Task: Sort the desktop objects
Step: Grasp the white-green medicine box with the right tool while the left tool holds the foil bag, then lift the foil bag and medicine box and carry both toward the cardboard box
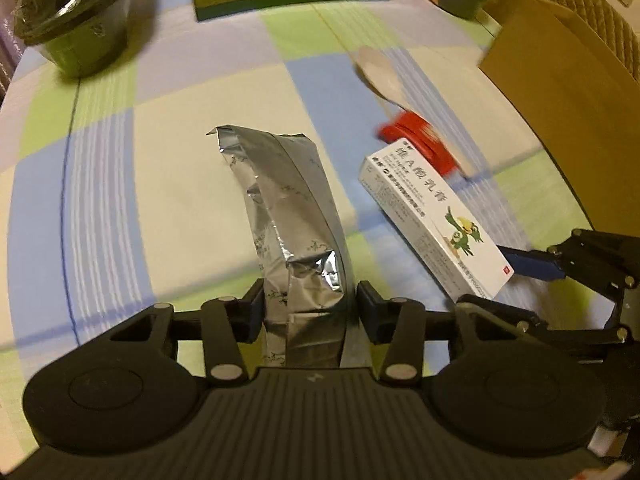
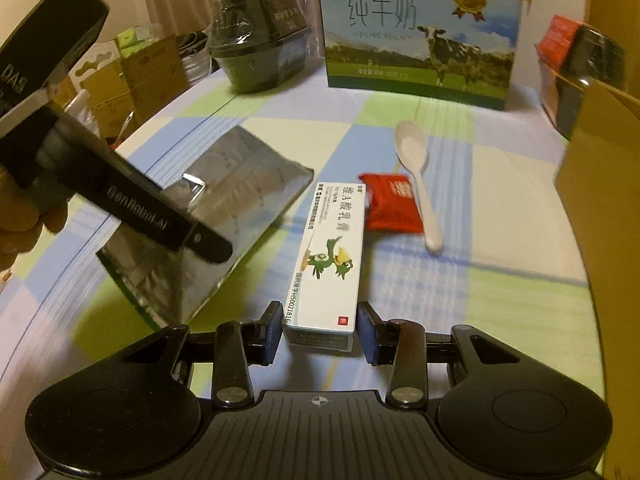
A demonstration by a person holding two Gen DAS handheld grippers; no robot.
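Note:
My left gripper (image 1: 310,304) is shut on a silver foil pouch (image 1: 288,208) and holds it tilted above the checkered tablecloth; the pouch also shows in the right wrist view (image 2: 224,200). My right gripper (image 2: 318,330) stands with its blue pads either side of the near end of a white medicine box (image 2: 328,256), with small gaps showing. The box also shows in the left wrist view (image 1: 432,220). A red sachet (image 2: 394,202) and a white spoon (image 2: 416,168) lie just beyond the box.
A milk carton box (image 2: 420,32) stands at the back. A dark wrapped bowl (image 2: 256,52) sits back left. A brown cardboard box (image 2: 600,184) stands at the right, with another dark container (image 2: 588,68) behind it.

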